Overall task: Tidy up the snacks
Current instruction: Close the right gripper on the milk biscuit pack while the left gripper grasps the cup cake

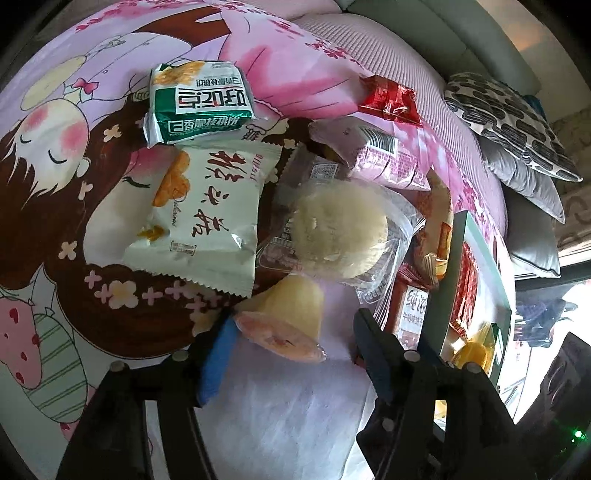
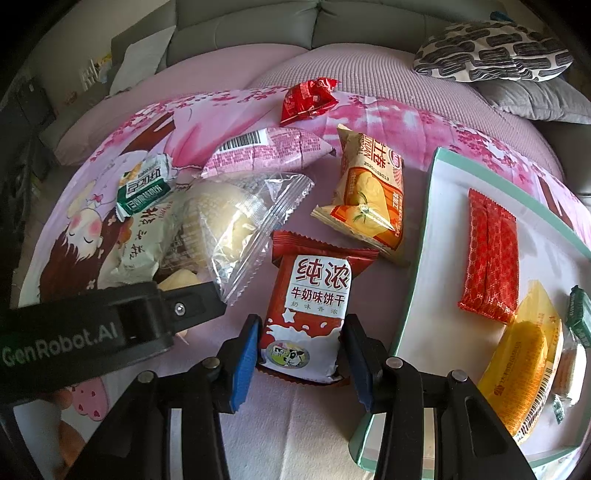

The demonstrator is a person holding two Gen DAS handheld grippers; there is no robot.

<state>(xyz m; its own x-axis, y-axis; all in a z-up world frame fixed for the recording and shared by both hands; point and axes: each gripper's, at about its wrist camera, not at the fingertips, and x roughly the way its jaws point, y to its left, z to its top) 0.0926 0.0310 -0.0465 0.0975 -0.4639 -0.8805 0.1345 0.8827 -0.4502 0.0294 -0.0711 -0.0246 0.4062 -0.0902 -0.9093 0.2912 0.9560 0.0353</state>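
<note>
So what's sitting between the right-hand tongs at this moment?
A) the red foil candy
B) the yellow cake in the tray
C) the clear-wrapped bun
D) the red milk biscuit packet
D: the red milk biscuit packet lies between the open fingers of the right tongs, its lower end flanked by the blue pads.

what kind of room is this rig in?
Likely a home living room: snacks lie on a cartoon-print pink sheet spread over a grey sofa, with a patterned throw pillow at its end. Not a lab bench.
</note>
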